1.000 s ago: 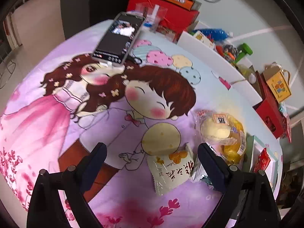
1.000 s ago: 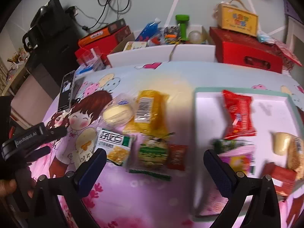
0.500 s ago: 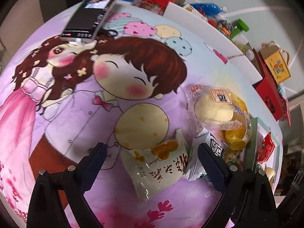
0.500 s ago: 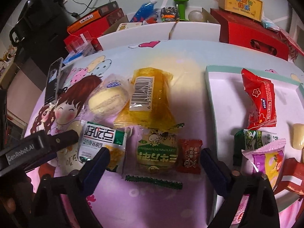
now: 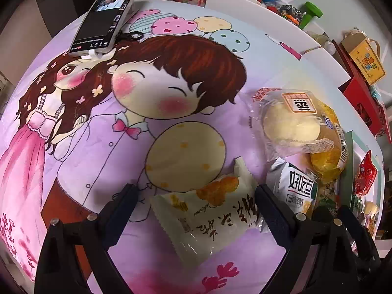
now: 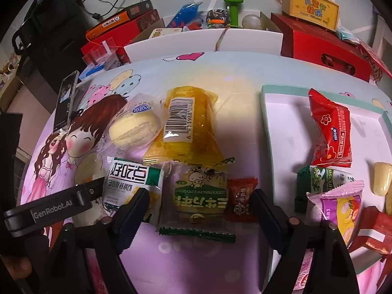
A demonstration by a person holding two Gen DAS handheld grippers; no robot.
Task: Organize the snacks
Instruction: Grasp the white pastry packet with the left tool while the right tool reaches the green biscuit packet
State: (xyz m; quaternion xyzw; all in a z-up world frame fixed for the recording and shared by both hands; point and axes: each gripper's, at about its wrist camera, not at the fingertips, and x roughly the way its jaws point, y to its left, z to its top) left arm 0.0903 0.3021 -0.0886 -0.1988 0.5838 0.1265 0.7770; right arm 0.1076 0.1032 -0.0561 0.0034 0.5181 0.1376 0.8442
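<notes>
Loose snacks lie on a cartoon-print tablecloth. My left gripper (image 5: 196, 196) is open, low over the cloth, its fingers either side of a white packet with an orange picture (image 5: 210, 210). My right gripper (image 6: 199, 203) is open too, straddling a green and yellow mushroom packet (image 6: 199, 191), with a small red candy (image 6: 241, 199) by its right finger. Nearby lie a white-green packet (image 6: 129, 183), a cream bun in clear wrap (image 6: 133, 129) and a yellow packet (image 6: 186, 127). The mint-rimmed tray (image 6: 264, 122) on the right holds several snacks, among them a red packet (image 6: 329, 132).
A phone (image 5: 107, 12) rests propped at the cloth's far left. Red boxes (image 6: 323, 49), a white box wall (image 6: 201, 42), a green dumbbell (image 6: 232, 7) and cables crowd the floor beyond the table. The left gripper's body (image 6: 61, 205) shows at the right view's lower left.
Both grippers have moved forward and down toward the snacks. The white packet now sits between the left fingers, the mushroom packet between the right fingers. Both stay open.
</notes>
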